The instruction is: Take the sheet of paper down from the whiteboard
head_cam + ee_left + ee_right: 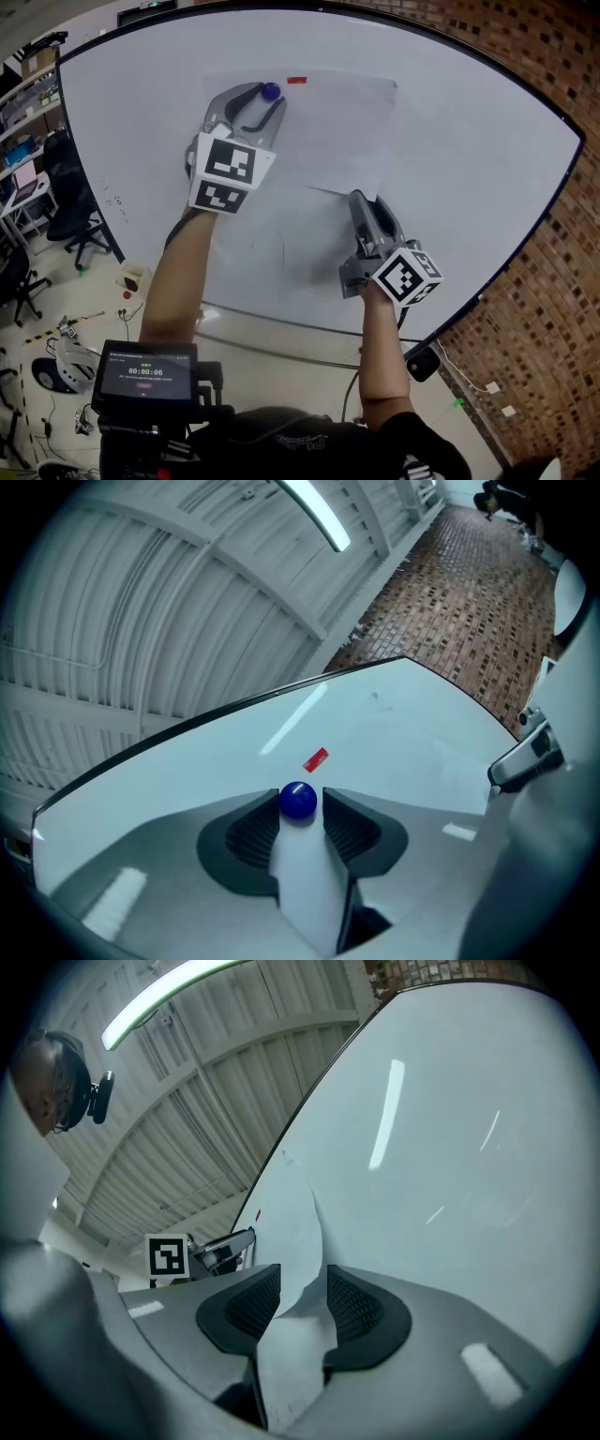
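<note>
A white sheet of paper [328,131] hangs flat on the whiteboard [469,169]. A blue round magnet [271,91] sits near its top left corner and a small red magnet [297,80] just right of that. My left gripper [262,96] straddles the blue magnet [298,800], which lies between the fingertips with a thin gap on one side. My right gripper [361,200] is at the sheet's lower right corner. The curled paper corner [295,1222] passes loosely between its wide jaws, and the pads [356,1307] do not press on it.
A brick wall [553,281] runs along the right of the board. Office chairs [70,216] and desks stand at the far left, with clutter on the floor below. A black device with a screen [145,375] sits at the person's chest.
</note>
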A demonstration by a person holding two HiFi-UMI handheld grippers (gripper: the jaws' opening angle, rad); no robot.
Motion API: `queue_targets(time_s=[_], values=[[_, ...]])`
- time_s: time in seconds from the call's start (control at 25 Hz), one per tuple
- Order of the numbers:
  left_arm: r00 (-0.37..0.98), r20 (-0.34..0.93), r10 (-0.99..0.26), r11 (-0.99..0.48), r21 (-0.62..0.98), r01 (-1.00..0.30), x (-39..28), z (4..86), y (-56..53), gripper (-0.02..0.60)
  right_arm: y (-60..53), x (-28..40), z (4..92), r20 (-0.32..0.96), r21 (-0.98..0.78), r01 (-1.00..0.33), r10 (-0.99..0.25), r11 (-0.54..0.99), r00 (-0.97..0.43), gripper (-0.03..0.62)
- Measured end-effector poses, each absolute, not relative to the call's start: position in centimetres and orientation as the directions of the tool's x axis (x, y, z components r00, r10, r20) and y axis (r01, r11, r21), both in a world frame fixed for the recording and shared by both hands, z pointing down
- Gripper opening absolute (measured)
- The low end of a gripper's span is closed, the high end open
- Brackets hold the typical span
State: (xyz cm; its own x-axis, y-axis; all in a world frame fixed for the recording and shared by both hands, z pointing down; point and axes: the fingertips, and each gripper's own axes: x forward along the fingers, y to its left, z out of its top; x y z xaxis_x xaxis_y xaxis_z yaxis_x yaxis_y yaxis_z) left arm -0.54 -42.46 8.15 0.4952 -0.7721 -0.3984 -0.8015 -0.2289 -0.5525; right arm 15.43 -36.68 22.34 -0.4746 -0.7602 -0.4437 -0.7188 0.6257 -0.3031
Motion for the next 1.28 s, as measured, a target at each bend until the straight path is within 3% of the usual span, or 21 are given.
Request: queue_targets(time_s=[0.24,0.44,0.84,1.28], values=[[0.52,-0.393,-0.758,-0.24,-0.573,-0.783,0.0,8.1,-42.2,0.143,-37.0,15.9,21.3,-0.461,-0.324,-0.684,-0.74,0.654,-0.489,0.148],[0.522,-0.398,-0.754,-0.235,-0.578,-0.782,0.3,8.1,-42.0,0.124,-37.5,16.0,21.3,-0.447,-0.332,-0.705,-0.763,0.627,-0.467,0.019],[0.53,-0.415,-0.739,-0.253,-0.559,-0.79,0.5,7.9,-41.6,0.121,-37.0,16.1,21.1,-0.459,-0.351,-0.681,-0.752,0.643,-0.474,0.012],[0.512,-0.437,-0.739,-0.356,-0.392,-0.848,-1.3,11.3,-39.8,0.121,-36.1,16.4,23.0,-0.446,-0.349,-0.701,-0.768,0.621,-0.459,0.012]])
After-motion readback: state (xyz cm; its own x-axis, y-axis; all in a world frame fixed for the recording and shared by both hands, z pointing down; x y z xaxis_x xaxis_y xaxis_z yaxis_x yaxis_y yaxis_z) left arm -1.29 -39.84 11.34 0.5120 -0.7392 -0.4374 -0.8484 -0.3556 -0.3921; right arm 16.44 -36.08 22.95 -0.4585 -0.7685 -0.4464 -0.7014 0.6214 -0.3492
